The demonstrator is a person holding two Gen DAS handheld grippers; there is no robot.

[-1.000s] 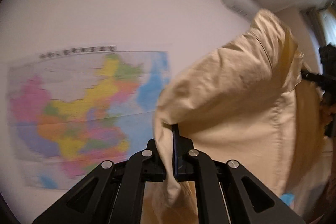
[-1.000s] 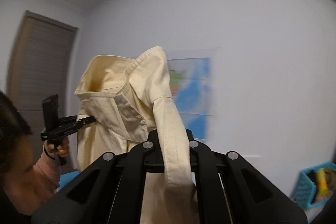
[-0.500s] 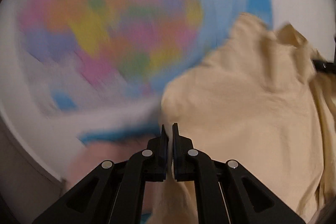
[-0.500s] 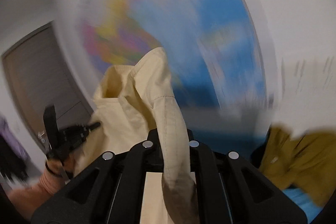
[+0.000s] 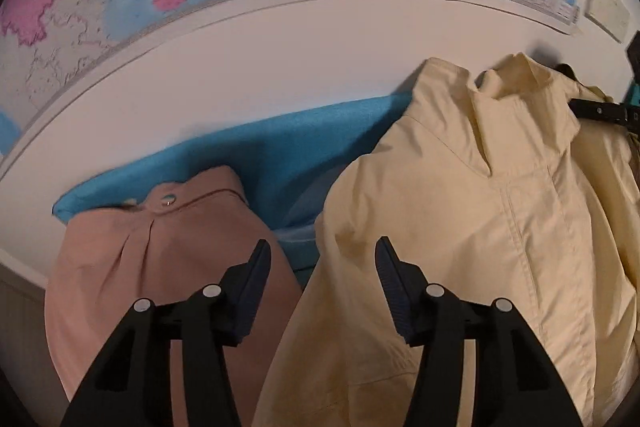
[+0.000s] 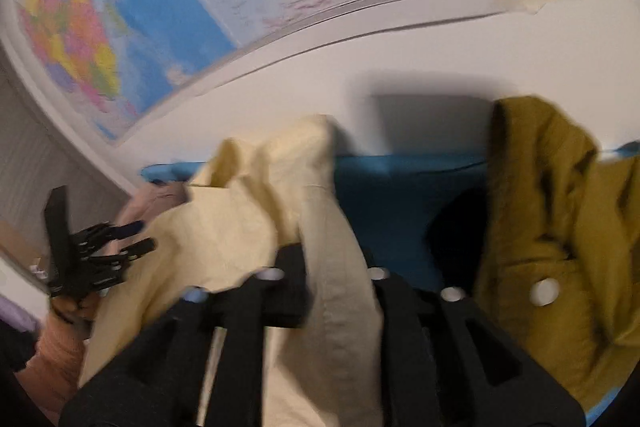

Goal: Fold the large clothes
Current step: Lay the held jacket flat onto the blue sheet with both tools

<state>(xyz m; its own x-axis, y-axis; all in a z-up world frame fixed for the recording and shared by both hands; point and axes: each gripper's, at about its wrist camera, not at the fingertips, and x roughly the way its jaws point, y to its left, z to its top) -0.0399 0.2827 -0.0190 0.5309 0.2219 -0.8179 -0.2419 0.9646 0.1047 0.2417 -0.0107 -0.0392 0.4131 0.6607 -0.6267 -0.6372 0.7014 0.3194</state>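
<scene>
Three garments: pale yellow cotton jacket with a stand collar is lying spread on the blue-covered surface against the white wall; a folded dusty-pink garment with a button is sitting just beside it on one side, an olive-mustard coat with a white snap near it on the other.
Left claw: jaws are opening, standing apart over the jacket's shoulder edge, pads pressing on nothing.
Right claw: jaws are opening around a strip of the jacket's front edge, which is running between them; whether the pads are touching it is lost in blur.
Feel, judged: soft, limp and fairly light for its bulk; it is creasing and slumping freely, so it is likely sagging wherever unsupported.
Slip, judged: smooth weave, perhaps sliding on the cover when dragged.
Hold points, judged: seamed shoulder corners, collar base or placket, where doubled cloth is giving the pads something thicker to bite.
Avoid, judged: single-layer mid-panel cloth, which is likely bunching.
</scene>
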